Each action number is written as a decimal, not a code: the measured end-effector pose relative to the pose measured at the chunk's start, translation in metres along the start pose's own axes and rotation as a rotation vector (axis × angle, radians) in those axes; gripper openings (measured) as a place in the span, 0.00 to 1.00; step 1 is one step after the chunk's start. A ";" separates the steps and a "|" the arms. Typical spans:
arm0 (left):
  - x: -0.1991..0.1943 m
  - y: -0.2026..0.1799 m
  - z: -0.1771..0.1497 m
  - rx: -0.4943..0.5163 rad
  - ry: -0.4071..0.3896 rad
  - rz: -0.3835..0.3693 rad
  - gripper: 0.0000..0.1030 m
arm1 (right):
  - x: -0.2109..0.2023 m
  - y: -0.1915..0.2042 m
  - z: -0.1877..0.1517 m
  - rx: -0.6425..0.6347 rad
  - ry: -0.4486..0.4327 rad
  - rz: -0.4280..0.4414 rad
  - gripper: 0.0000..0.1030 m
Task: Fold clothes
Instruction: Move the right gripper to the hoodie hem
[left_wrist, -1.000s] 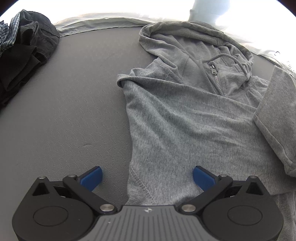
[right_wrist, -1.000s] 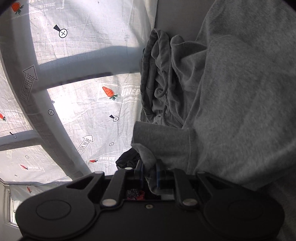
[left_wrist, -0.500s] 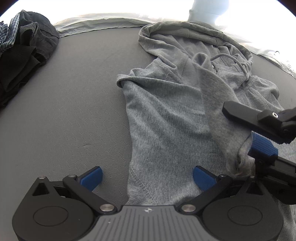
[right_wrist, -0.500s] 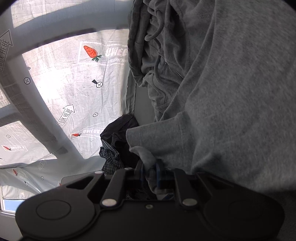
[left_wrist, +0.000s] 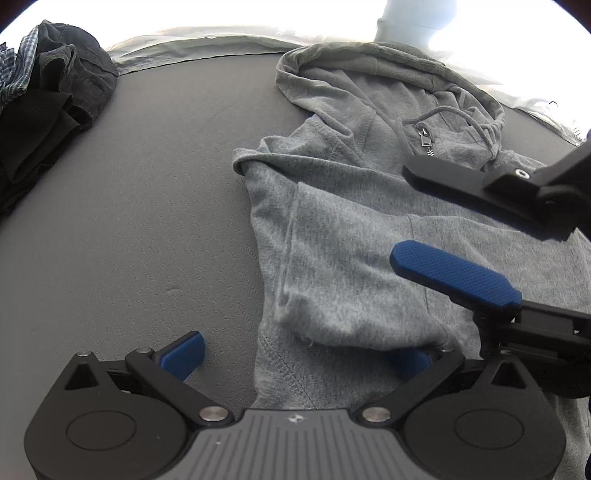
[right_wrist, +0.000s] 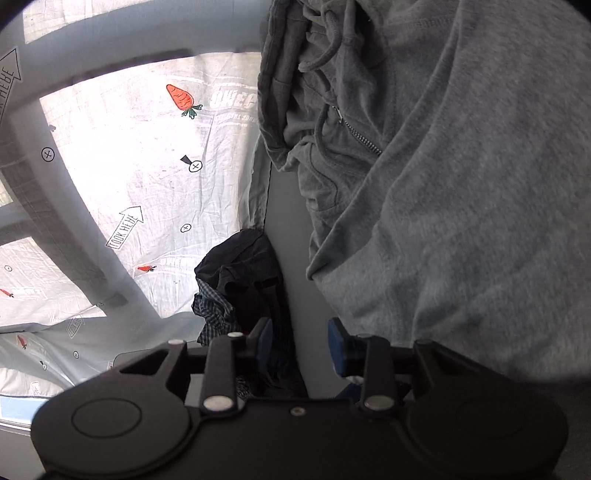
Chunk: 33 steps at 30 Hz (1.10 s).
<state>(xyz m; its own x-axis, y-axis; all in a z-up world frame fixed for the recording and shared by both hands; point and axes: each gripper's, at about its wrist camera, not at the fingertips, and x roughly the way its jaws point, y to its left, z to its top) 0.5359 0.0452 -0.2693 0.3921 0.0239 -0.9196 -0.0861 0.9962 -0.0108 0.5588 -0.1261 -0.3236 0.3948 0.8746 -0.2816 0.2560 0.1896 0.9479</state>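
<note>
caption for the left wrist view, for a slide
Right gripper, fingers apart, releases a sleeve folded across the grey hoodie.

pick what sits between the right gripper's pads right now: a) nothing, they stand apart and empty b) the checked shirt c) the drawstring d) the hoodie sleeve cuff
a: in the right wrist view the right gripper has just been opening, and only the dark table surface shows in the gap; the grey hoodie lies beside it, its sleeve already laid across the body.

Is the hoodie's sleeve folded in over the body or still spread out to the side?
Folded in. The sleeve lies across the hoodie body, cuff near the hem; the right gripper, jaws just opened, holds nothing.
</note>
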 end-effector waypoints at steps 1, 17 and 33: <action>0.000 0.000 0.001 0.001 0.003 -0.001 1.00 | -0.008 0.002 0.002 -0.021 -0.023 -0.025 0.33; -0.033 0.001 -0.031 -0.038 -0.031 0.048 1.00 | -0.138 0.035 -0.012 -0.425 -0.286 -0.432 0.89; -0.042 -0.070 -0.057 -0.058 -0.080 -0.025 1.00 | -0.291 -0.013 0.010 -0.863 -0.674 -1.193 0.99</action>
<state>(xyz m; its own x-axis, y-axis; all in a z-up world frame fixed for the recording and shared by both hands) 0.4735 -0.0304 -0.2528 0.4666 0.0078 -0.8844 -0.1273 0.9901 -0.0585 0.4496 -0.3880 -0.2554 0.6998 -0.2467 -0.6704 0.2302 0.9663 -0.1153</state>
